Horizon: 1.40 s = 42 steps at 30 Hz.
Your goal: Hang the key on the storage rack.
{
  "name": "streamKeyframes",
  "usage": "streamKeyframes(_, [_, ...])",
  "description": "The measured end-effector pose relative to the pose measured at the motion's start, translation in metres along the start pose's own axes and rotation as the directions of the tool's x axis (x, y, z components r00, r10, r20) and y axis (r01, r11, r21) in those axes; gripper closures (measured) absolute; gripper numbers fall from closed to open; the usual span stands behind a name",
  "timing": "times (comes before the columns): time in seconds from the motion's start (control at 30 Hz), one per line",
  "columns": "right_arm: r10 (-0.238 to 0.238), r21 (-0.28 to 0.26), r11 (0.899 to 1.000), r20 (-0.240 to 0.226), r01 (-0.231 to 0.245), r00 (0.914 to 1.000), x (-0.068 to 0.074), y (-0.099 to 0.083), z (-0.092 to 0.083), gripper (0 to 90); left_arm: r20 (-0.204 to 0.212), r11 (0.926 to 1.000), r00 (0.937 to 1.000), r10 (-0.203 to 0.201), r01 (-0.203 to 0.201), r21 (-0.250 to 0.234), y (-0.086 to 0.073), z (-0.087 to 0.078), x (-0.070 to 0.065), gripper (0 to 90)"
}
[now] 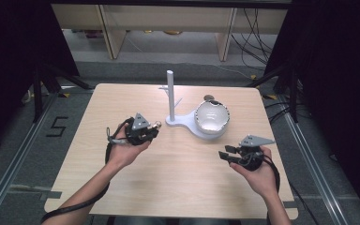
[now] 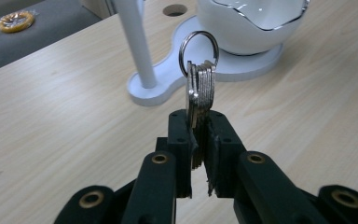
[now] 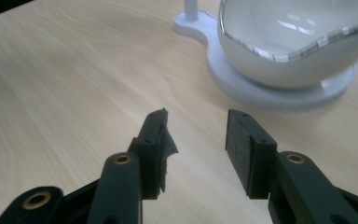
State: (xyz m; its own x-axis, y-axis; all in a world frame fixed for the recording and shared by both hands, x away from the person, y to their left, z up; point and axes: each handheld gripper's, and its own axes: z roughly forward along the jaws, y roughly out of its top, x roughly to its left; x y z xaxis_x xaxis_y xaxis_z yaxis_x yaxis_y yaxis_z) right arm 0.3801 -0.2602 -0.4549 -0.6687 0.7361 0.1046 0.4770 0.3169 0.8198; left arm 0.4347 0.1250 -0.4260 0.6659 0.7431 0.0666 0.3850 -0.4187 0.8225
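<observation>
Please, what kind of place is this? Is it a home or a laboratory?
Probably a laboratory or recording workspace, not a home. A bare wooden table stands between dark curtains, loose cables lie on the floor behind, and floor rails run beside a taped number.

A wooden table [image 1: 122,187]; beyond it, what looks like yellow tape [image 2: 16,21] on the floor.

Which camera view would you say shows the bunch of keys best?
The left gripper view: the keys and their ring stand close up, clamped in the left gripper. The high view gives just a glint at that gripper's tip.
</observation>
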Motion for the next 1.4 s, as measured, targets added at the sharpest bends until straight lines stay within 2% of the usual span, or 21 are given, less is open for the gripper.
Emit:
streamKeyframes(0.13, [0.065,-0.003,0.998,0.043,-0.065,0.9970,0.002,-0.037,-0.001,57.2,-0.018,1.0000,0.9998,-0.003,0.003,0.009,0.012,-0.003,0.016,81.0])
streamKeyframes(0.27, [0.067,-0.048,0.997,0.065,-0.064,0.9957,0.000,-0.051,-0.002,56.7,-0.030,0.9998,0.9994,-0.017,0.017,-0.003,0.019,-0.001,0.023,81.0])
streamKeyframes(0.3, [0.097,-0.054,0.994,0.067,-0.094,0.9930,0.002,-0.054,-0.003,56.5,-0.038,0.9999,0.9991,-0.016,0.016,0.001,0.021,0.000,0.025,81.0])
streamKeyframes(0.4, [0.085,-0.102,0.992,0.076,-0.077,0.9934,-0.001,-0.059,-0.005,55.4,-0.044,0.9998,0.9989,-0.015,0.016,0.014,0.028,0.003,0.031,80.9])
streamKeyframes(0.43, [0.150,-0.089,0.986,0.073,-0.143,0.9860,0.004,-0.060,-0.006,54.3,-0.048,0.9996,0.9985,-0.027,0.027,0.002,0.030,0.005,0.032,80.9])
streamKeyframes(0.47, [0.094,-0.106,0.991,0.087,-0.084,0.9918,0.000,-0.062,-0.006,53.8,-0.047,0.9995,0.9984,-0.031,0.031,-0.003,0.032,0.006,0.032,80.9])
streamKeyframes(0.53, [0.138,-0.124,0.984,0.099,-0.125,0.9855,0.003,-0.065,-0.006,53.7,-0.053,0.9997,0.9983,-0.026,0.026,-0.002,0.036,0.007,0.034,80.9])
streamKeyframes(0.6, [0.148,-0.157,0.979,0.085,-0.134,0.9853,0.003,-0.067,-0.006,53.5,-0.054,0.9995,0.9981,-0.030,0.029,-0.012,0.039,0.008,0.036,80.9])
streamKeyframes(0.7, [0.103,-0.162,0.983,0.109,-0.085,0.9886,0.000,-0.068,-0.008,52.8,-0.058,0.9993,0.9977,-0.034,0.033,-0.020,0.043,0.009,0.038,80.9])
streamKeyframes(0.73, [0.152,-0.176,0.975,0.100,-0.133,0.9833,0.002,-0.069,-0.007,52.7,-0.063,0.9994,0.9975,-0.032,0.031,-0.011,0.044,0.008,0.039,80.9])
streamKeyframes(0.77, [0.134,-0.179,0.977,0.109,-0.113,0.9850,0.001,-0.070,-0.007,52.6,-0.063,0.9988,0.9970,-0.044,0.042,-0.026,0.046,0.010,0.039,80.9])
streamKeyframes(0.8, [0.164,-0.182,0.973,0.105,-0.143,0.9808,0.001,-0.071,-0.007,52.4,-0.066,0.9993,0.9973,-0.031,0.030,-0.021,0.048,0.009,0.041,80.9])
streamKeyframes(0.83, [0.164,-0.182,0.973,0.105,-0.143,0.9808,0.001,-0.071,-0.007,52.4,-0.070,0.9993,0.9970,-0.032,0.031,-0.021,0.049,0.010,0.042,80.9])
streamKeyframes(0.87, [0.124,-0.193,0.976,0.118,-0.100,0.9852,-0.002,-0.072,-0.006,51.9,-0.070,0.9996,0.9971,-0.027,0.026,-0.013,0.051,0.009,0.043,80.9])
streamKeyframes(0.97, [0.142,-0.175,0.977,0.110,-0.121,0.9837,-0.002,-0.073,-0.006,51.5,-0.066,0.9997,0.9976,-0.022,0.021,-0.015,0.057,0.009,0.045,80.9])
streamKeyframes(1.0, [0.186,-0.162,0.972,0.103,-0.168,0.9770,0.002,-0.073,-0.007,51.5,-0.067,0.9998,0.9976,-0.018,0.017,-0.014,0.060,0.010,0.046,80.9])
streamKeyframes(1.03, [0.161,-0.187,0.972,0.098,-0.141,0.9821,-0.001,-0.074,-0.004,51.3,-0.071,0.9998,0.9973,-0.017,0.016,-0.013,0.062,0.010,0.046,80.9])
streamKeyframes(1.07, [0.162,-0.163,0.976,0.102,-0.144,0.9815,0.000,-0.074,-0.005,51.1,-0.073,0.9998,0.9972,-0.016,0.015,-0.010,0.064,0.010,0.046,80.9])
streamKeyframes(1.27, [0.157,-0.164,0.977,0.108,-0.138,0.9817,-0.001,-0.074,-0.004,50.8,-0.074,0.9998,0.9972,-0.015,0.014,-0.016,0.075,0.013,0.047,80.8])
streamKeyframes(1.33, [0.165,-0.165,0.975,0.097,-0.148,0.9815,-0.001,-0.074,-0.004,50.7,-0.076,1.0000,0.9971,-0.005,0.005,0.003,0.078,0.013,0.049,80.9])
streamKeyframes(1.4, [0.139,-0.169,0.978,0.099,-0.121,0.9853,-0.003,-0.074,-0.004,50.6,-0.076,1.0000,0.9971,-0.005,0.005,-0.001,0.080,0.015,0.049,80.8])
